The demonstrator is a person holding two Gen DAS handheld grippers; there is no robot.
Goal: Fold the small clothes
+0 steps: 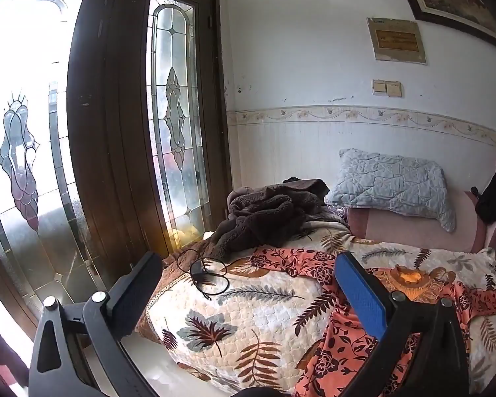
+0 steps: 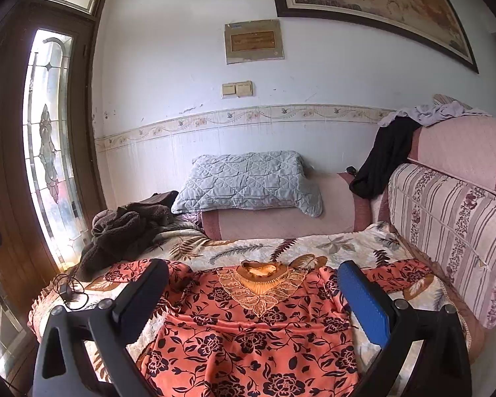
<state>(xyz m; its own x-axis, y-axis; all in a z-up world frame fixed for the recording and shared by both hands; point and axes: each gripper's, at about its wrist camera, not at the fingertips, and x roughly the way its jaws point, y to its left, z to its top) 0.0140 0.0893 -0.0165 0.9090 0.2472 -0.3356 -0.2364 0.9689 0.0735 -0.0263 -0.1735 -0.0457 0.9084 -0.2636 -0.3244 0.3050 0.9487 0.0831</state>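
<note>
Blouse (image 2: 248,330) lies spread, centre frame, unfolded; both grippers (image 1: 248,284) (image 2: 251,292) hover with jaws apart, empty. Next, probably: pinch a sleeve, fold inward.

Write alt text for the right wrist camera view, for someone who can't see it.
An orange floral blouse lies spread flat on a leaf-print quilt, framed by the open, empty right tool. Behind lie a grey pillow and a brown fleece heap.

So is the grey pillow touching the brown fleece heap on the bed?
Cannot tell. In both wrist views the grey pillow sits just behind the brown fleece heap, their edges overlapping in the picture, so no clear gap or contact shows.
</note>
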